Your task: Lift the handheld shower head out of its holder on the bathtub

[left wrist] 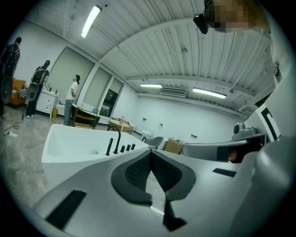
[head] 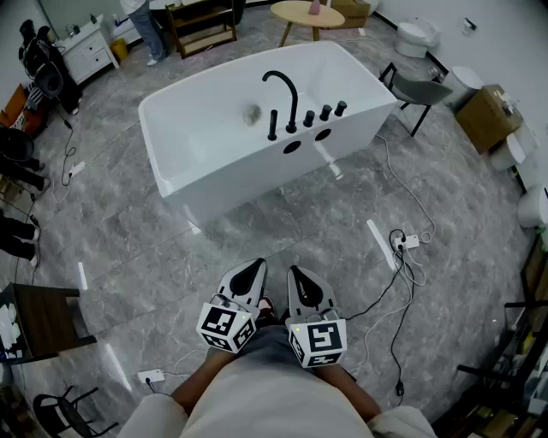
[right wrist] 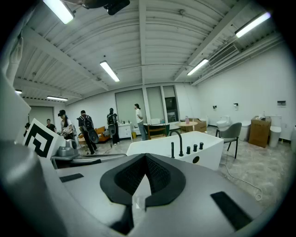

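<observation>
The white bathtub (head: 197,145) stood on the grey stone floor (head: 128,248), well apart from the person. On its near rim there was a tall black curved tap (head: 284,90). Just left of the tap stood the shower head (head: 273,126), a thin black stick, upright in its holder on the rim. To the right of the tap sat 3 small black knobs (head: 325,112) in a row. Nothing touched the shower head.

Both grippers were held close to the person's body, side by side, and pointed toward the tub. They were far from it.

The left gripper (head: 256,266) had its 2 jaws pressed together at the tips. It held nothing. In the left gripper view the tub and the black stick showed far off past the closed tips.

The right gripper (head: 294,272) also had its 2 jaws together at the tips, with nothing between them. In the right gripper view the tub stood a long way beyond the tips.

A grey chair (head: 419,88) stood near the right end of the tub. A round wooden table (head: 306,12) was behind the tub. A white cable (head: 402,192) lay on the floor on the right side.
</observation>
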`<act>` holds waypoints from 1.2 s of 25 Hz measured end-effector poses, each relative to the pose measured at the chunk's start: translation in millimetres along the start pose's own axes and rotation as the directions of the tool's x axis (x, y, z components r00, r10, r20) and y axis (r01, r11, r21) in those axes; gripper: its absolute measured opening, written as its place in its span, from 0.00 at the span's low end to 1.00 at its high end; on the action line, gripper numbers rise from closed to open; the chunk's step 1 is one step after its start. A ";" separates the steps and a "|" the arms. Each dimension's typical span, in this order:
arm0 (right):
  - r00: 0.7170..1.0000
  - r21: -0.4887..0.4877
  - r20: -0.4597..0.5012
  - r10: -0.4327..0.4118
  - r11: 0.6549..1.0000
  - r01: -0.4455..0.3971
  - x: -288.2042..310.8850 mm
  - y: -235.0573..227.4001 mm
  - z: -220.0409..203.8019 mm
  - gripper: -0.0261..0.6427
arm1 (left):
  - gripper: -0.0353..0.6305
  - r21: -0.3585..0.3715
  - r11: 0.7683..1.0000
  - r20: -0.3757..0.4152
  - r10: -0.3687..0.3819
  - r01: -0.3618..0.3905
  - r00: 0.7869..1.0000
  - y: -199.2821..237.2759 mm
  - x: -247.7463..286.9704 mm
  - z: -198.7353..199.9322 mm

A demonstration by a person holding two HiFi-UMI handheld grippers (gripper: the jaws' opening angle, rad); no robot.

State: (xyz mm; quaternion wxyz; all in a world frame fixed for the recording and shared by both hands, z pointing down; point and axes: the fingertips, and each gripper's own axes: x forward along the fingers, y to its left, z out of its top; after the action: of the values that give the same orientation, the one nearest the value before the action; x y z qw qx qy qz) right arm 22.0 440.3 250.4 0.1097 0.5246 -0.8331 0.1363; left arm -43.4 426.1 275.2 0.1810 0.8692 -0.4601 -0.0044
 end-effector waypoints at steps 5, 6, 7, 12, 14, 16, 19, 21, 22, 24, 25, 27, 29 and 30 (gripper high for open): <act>1.000 -0.022 -0.011 -0.012 1.000 0.012 -1.6 20.0 -3.1 0.07 | 0.06 -0.015 1.000 0.010 -0.012 0.012 1.000 8.9 -15.9 1.2; 1.000 -0.027 -0.013 -0.014 1.000 0.014 -1.6 21.9 -2.8 0.07 | 0.06 -0.023 1.000 0.011 -0.015 0.015 1.000 9.6 -17.1 2.1; 1.000 -0.031 -0.017 -0.017 0.999 0.016 -1.9 23.1 -2.6 0.07 | 0.06 -0.031 0.999 0.013 -0.018 0.018 1.000 10.0 -17.9 3.3; 1.000 -0.017 -0.023 -0.005 1.000 0.004 -2.5 28.8 -3.3 0.07 | 0.06 -0.047 0.998 0.031 -0.033 0.035 0.999 6.8 -20.9 5.4; 1.000 -0.011 -0.019 -0.005 1.000 0.004 -2.0 27.5 -1.3 0.07 | 0.06 -0.050 0.998 0.027 -0.036 0.037 0.999 5.5 -17.7 4.4; 1.000 -0.015 -0.021 -0.005 1.000 0.005 -1.1 25.1 0.1 0.07 | 0.06 -0.058 0.998 0.021 -0.037 0.039 0.999 5.8 -14.9 2.9; 0.999 -0.014 -0.027 0.018 1.000 -0.019 2.0 26.9 -0.8 0.07 | 0.06 -0.087 0.995 0.018 -0.041 0.043 0.999 8.8 -14.5 0.4; 0.999 -0.012 -0.029 0.037 0.999 -0.038 5.5 29.2 -1.7 0.07 | 0.06 -0.099 0.994 0.025 -0.042 0.044 0.999 10.9 -14.2 1.1; 0.999 -0.015 -0.028 0.045 0.999 -0.045 7.5 30.1 -1.3 0.07 | 0.06 -0.097 0.994 0.030 -0.040 0.043 0.999 12.0 -13.5 2.4; 0.998 -0.023 -0.020 0.055 0.998 -0.055 11.1 31.6 2.0 0.07 | 0.06 -0.087 0.996 0.034 -0.035 0.038 0.999 14.6 -11.6 5.9; 0.998 -0.026 -0.016 0.058 0.998 -0.058 12.5 32.0 4.4 0.07 | 0.06 -0.083 0.996 0.035 -0.031 0.034 0.999 15.8 -10.7 7.7; 0.998 -0.028 -0.009 0.066 0.997 -0.066 15.2 31.7 8.5 0.07 | 0.06 -0.075 0.997 0.037 -0.022 0.025 0.999 17.7 -8.8 11.3; 0.997 -0.026 -0.005 0.074 0.997 -0.074 19.4 29.8 11.4 0.07 | 0.06 -0.067 0.998 0.041 -0.011 0.013 0.999 20.4 -5.5 14.0; 0.997 -0.026 -0.003 0.078 0.997 -0.078 22.1 28.2 12.9 0.07 | 0.06 -0.064 0.998 0.041 -0.007 0.009 0.999 21.9 -3.0 14.8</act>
State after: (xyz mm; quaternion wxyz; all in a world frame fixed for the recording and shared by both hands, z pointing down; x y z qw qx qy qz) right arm -13.4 428.9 242.4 0.1120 0.4902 -0.8545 0.1302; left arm -65.2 412.7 267.9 0.1994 0.8645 -0.4599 -0.0378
